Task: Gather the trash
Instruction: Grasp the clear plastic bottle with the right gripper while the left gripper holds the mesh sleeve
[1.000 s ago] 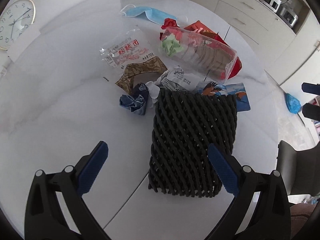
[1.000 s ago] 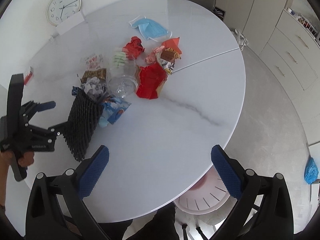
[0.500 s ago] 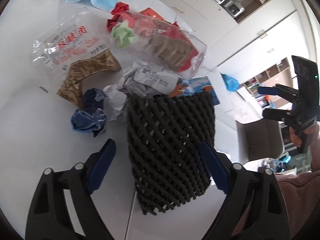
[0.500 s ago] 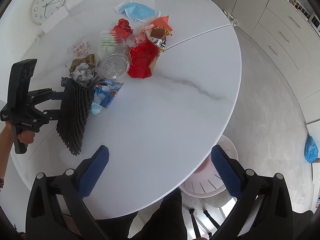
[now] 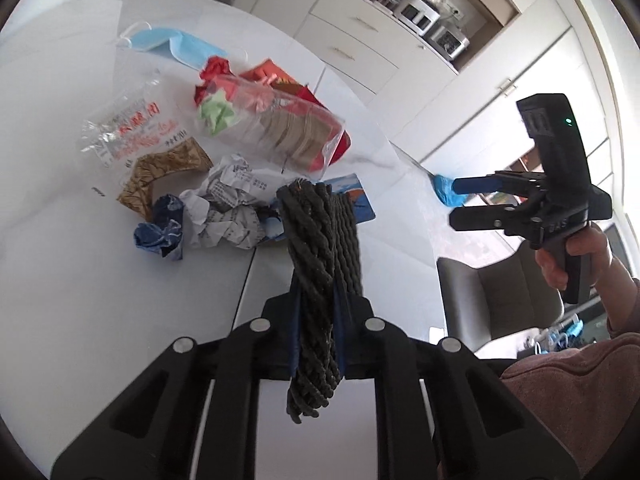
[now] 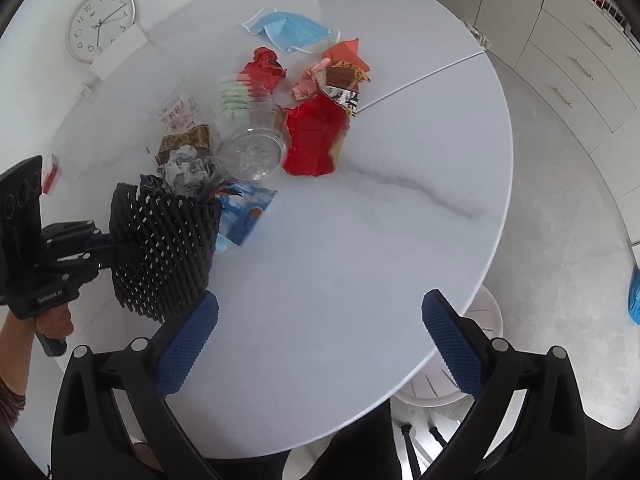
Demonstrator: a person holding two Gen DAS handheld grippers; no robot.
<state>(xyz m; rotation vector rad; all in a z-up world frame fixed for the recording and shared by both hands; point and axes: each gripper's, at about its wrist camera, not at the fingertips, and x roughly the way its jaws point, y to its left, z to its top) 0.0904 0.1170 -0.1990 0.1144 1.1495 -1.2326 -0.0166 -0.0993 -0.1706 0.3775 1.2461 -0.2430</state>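
My left gripper point(image 5: 318, 300) is closing on a black foam net sleeve point(image 5: 320, 240), which is squeezed narrow between the blue pads and stands up off the white table point(image 6: 360, 240). From the right wrist the sleeve point(image 6: 164, 248) hangs sideways from the left gripper point(image 6: 100, 256) at the table's left edge. Beyond the sleeve lies the trash pile: crumpled white paper point(image 5: 228, 208), a blue crumple point(image 5: 160, 232), a brown wrapper point(image 5: 168, 172), a clear plastic container point(image 5: 276, 124), red paper point(image 6: 316, 136) and a blue face mask point(image 6: 296, 30). My right gripper point(image 6: 320, 344) hovers open and empty over the table's near edge.
A blue printed card point(image 6: 244, 212) lies by the sleeve. A clock point(image 6: 100, 24) leans at the table's far left. A white round bin point(image 6: 480, 320) stands below the near rim. A grey chair point(image 5: 492, 292) and white cabinets point(image 5: 360, 40) stand off to the right.
The left jaws went from wide open around the flat net sleeve to pinched on it. The sleeve is now folded narrow and raised off the table. The right gripper has barely moved.
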